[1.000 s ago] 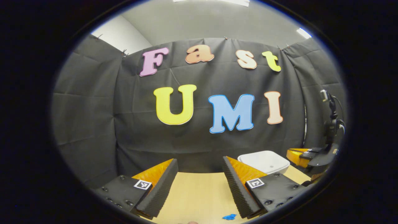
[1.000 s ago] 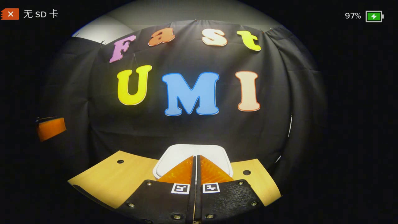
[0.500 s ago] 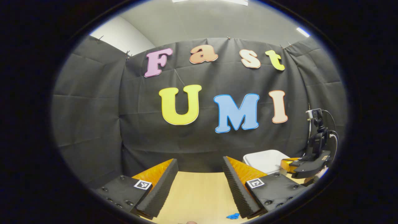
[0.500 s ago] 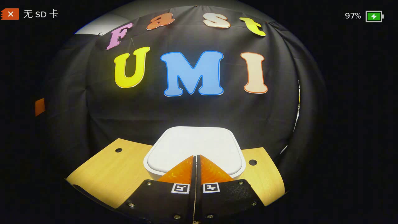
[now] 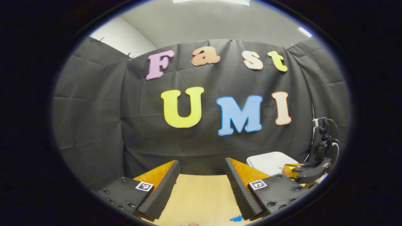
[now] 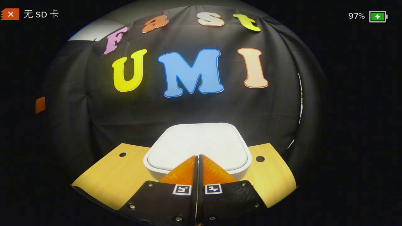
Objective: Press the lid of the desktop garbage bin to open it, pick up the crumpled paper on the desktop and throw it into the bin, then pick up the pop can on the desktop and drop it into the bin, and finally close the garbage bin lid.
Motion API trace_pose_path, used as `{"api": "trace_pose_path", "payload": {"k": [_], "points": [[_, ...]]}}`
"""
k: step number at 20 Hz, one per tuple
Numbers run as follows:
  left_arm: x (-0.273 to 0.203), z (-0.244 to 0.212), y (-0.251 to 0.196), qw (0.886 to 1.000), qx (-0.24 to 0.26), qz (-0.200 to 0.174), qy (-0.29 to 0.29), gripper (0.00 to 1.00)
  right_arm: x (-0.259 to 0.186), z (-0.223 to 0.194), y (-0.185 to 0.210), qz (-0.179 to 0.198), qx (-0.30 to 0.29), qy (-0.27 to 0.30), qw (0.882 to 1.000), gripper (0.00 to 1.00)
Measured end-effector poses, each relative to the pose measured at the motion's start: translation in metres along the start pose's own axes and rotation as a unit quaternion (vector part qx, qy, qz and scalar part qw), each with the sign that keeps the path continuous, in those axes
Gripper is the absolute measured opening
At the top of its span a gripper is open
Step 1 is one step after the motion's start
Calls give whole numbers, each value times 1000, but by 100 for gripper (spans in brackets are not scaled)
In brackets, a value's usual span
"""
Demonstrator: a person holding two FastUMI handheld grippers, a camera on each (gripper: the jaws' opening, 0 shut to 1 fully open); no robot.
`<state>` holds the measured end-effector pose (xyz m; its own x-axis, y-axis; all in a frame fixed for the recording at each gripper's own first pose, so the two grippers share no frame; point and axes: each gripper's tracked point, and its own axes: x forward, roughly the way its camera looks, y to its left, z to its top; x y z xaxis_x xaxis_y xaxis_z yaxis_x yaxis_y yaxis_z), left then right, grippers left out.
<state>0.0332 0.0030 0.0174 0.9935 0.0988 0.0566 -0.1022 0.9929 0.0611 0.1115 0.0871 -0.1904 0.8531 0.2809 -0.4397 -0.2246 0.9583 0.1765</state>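
The white garbage bin [image 6: 198, 146] stands on the wooden desktop [image 6: 106, 179] with its lid down. My right gripper [image 6: 198, 157] is shut with nothing between its fingers, and its tips sit over the lid's near edge; contact cannot be judged. In the left gripper view the bin [image 5: 270, 161] is at the far right, with the right gripper [image 5: 290, 169] at its near edge. My left gripper [image 5: 201, 164] hangs open above the desk, with nothing between its fingers.
The black cloth wall [image 5: 201, 138] closes the desk's far side just behind the bin. A small blue scrap [image 5: 236, 217] lies on the desk near my left gripper's right finger. Two round holes [image 6: 260, 158] mark the desktop on either side of the bin.
My right gripper has come forward and down over the bin's lid, which now looms larger in its view. The left gripper has barely shifted.
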Motion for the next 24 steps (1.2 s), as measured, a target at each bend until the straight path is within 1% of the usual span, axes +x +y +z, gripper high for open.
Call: {"api": "trace_pose_path", "payload": {"k": [3,7,8,10,13,16,24], "points": [[3,1,-6,1000,-3,-12,-1,95,0,-2,-1,0,-10,9,1000,2],[4,7,-16,999,-11,-30,-6,95,-1,2,-1,5,9,20,1000,2],[3,7,-18,999,-11,-34,-7,95,-3,6,0,11,8,15,1000,2],[2,5,-25,999,-14,-41,-5,95,-9,15,-5,4,-1,-3,1000,1],[-2,-4,-34,998,-27,-50,6,95,-24,45,-6,-3,-4,-48,999,1],[-4,-7,-37,998,-33,-54,11,95,-34,56,-2,3,-5,-59,998,1],[-6,-14,-43,998,-29,-62,14,95,-68,88,-3,-3,8,-98,995,1]]}}
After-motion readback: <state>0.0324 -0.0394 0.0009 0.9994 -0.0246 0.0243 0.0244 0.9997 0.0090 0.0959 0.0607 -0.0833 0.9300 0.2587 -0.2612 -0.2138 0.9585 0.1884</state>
